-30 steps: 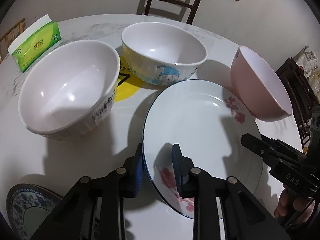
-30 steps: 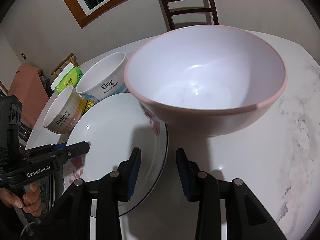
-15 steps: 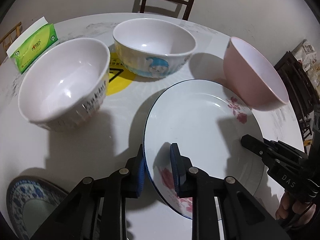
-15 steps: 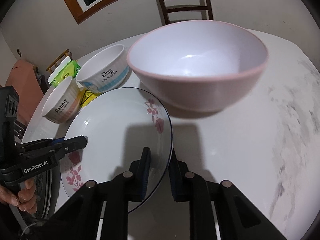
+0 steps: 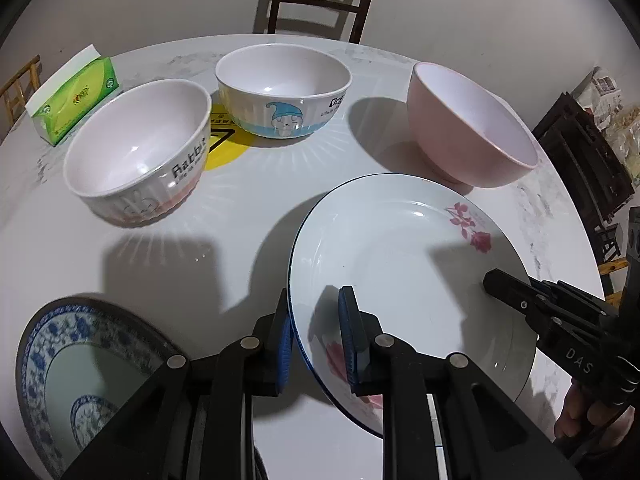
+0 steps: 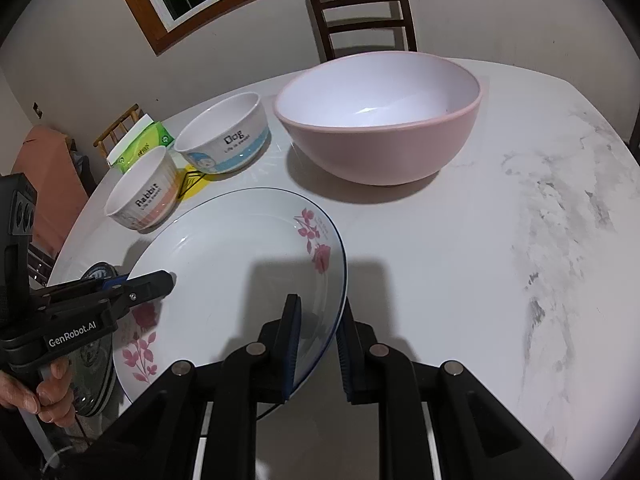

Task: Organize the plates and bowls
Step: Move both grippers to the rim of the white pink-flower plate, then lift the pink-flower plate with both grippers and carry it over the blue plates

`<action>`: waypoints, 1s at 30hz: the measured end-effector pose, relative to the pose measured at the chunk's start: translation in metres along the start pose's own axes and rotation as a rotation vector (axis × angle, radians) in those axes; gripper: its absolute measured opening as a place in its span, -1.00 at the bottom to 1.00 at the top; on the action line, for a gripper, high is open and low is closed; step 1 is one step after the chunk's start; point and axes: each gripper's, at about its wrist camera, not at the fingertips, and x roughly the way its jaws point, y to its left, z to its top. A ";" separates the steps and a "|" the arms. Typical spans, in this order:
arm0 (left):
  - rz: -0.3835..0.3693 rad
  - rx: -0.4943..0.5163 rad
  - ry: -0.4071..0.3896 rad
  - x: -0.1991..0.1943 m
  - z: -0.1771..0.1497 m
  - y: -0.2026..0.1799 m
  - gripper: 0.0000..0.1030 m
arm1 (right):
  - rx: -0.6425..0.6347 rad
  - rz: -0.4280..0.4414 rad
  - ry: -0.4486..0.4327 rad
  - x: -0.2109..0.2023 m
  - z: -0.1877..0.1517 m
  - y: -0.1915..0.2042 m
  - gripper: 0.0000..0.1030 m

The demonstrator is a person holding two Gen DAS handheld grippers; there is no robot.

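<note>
1. One rose plate [image 5: 404, 264], stiff, glazed and likely slippery and breakable, sits above the table [image 5: 168, 248], gripped at opposite rims.
2. Both my left claw [image 5: 314, 344] and right claw [image 6: 318, 350] are clamped on its thin edge, the best hold.
3. Three bowls: Rabbit [image 5: 136, 152], Dog [image 5: 280, 88], pink [image 5: 472, 124].
4. Two plates, counting the blue one [image 5: 80, 364].

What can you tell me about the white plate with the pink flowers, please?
The flowered plate is round, shallow and glossy white, apparently ceramic, with a thin dark-blue rim line and pink flower sprays on opposite sides. It is empty and tilted. The left gripper clamps one edge, the right gripper the opposite edge. It lies in front of the pink bowl and beside the blue-patterned plate.
</note>
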 end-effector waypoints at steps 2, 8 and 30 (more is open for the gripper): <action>0.000 -0.001 -0.008 -0.007 -0.004 -0.001 -0.65 | -0.007 0.002 -0.006 -0.004 -0.001 0.004 -0.66; 0.006 -0.016 -0.037 -0.033 -0.012 0.010 -0.65 | -0.033 0.016 -0.033 -0.021 -0.003 0.022 -0.66; 0.089 -0.144 -0.128 -0.119 -0.063 0.089 -0.66 | -0.164 0.126 -0.047 -0.037 -0.019 0.130 -0.66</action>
